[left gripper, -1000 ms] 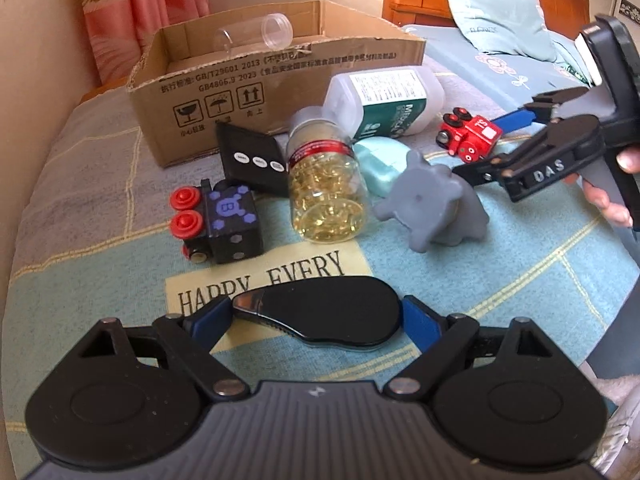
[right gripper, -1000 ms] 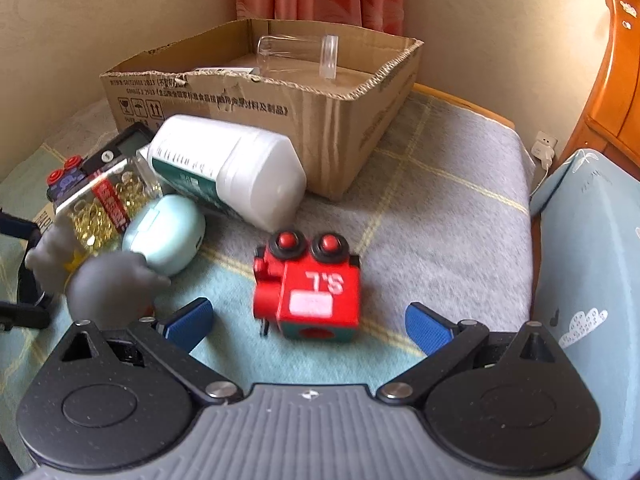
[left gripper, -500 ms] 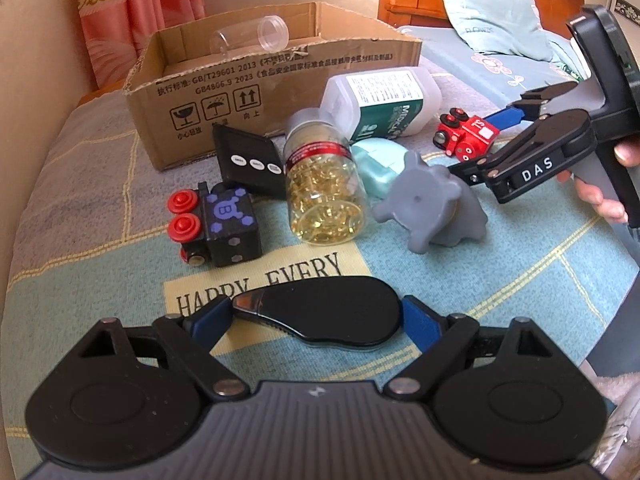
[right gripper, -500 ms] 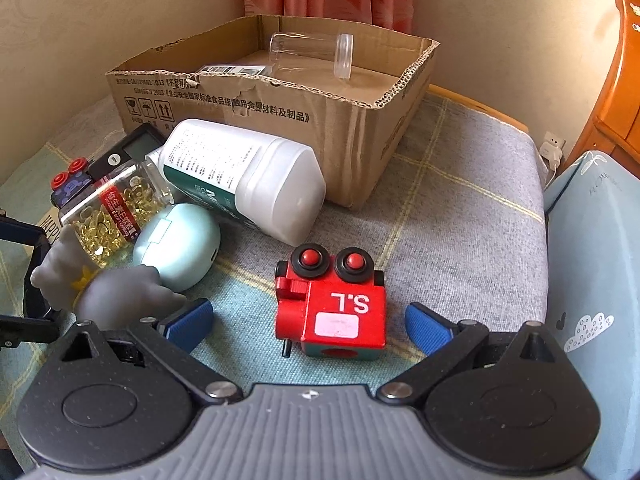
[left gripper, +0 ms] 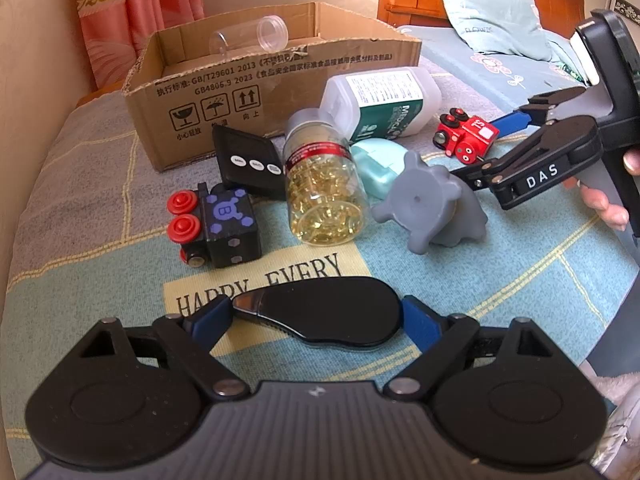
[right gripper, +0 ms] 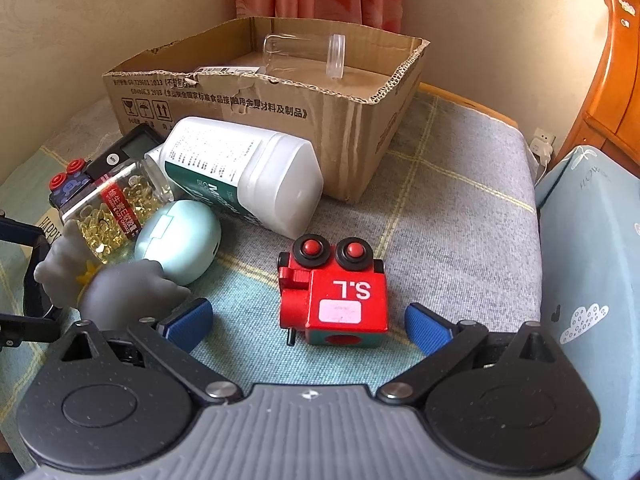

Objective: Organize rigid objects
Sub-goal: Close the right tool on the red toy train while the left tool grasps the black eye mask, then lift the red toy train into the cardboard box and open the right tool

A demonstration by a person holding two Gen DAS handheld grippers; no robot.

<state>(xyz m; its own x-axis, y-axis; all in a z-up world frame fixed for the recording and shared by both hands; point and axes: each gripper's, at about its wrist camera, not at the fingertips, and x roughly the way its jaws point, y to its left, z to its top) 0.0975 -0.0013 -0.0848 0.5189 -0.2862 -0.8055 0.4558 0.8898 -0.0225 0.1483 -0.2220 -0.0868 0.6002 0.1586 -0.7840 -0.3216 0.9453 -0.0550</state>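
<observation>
**Red train between spread right jaws; black oval case in the left**

Red wooden train, lettered S.L on top, sits on the blanket between the spread blue pads of the right gripper. Jaws wide, a gap to each pad, neither touching. Its two black-and-red chimneys point away from the jaws.

Just off the left pad: grey rubber animal toy, close against that finger, crowding that side. Beyond it a mint-green oval case, then a clear jar of yellow capsules lying down. Ahead of the jaws a white bottle with green label lies on its side, almost touching the train's chimney end. Past the bottle, an open cardboard box holding a clear plastic tube. Right of the jaws: open blanket, then a pale blue pillow.

Left gripper: blue pads closed in on a flat black oval case, one pad at each end; it lies over the yellow "HAPPY EVERY" patch. Ahead of these jaws a black train block with red wheels, a black timer with three buttons leaning toward the box, the capsule jar, the grey toy. Far right of the jaws, the right gripper brackets the red train.
</observation>
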